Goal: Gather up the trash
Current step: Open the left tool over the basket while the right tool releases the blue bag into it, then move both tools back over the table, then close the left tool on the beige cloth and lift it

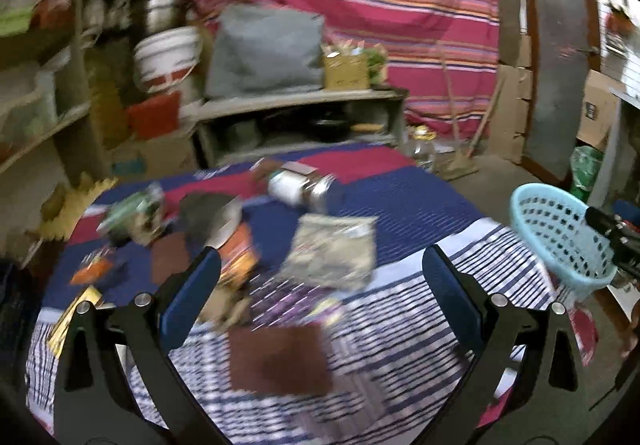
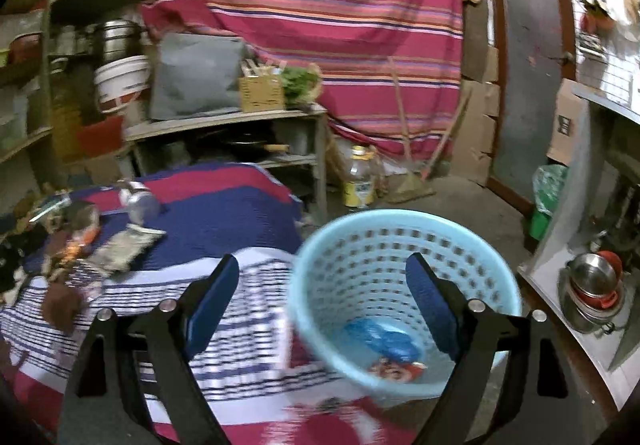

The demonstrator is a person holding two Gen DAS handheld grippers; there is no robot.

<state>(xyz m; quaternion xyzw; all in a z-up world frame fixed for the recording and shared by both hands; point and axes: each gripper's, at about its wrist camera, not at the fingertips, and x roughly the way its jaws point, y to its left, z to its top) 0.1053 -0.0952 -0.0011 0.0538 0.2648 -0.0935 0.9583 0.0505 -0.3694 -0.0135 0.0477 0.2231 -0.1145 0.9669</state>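
My left gripper [image 1: 320, 269] and right gripper [image 2: 322, 279] both stand spread, empty. The grey wrapper [image 1: 332, 249] looks light, crinkly — I would pinch one flat edge.

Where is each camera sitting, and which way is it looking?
Left wrist: sits on the left gripper, looking over the trash on the striped cloth; its open blue fingers show.
Right wrist: sits on the right gripper, looking down into the blue basket; its open fingers show, empty.
Shared: basket, cloth, trash, red striped curtain.
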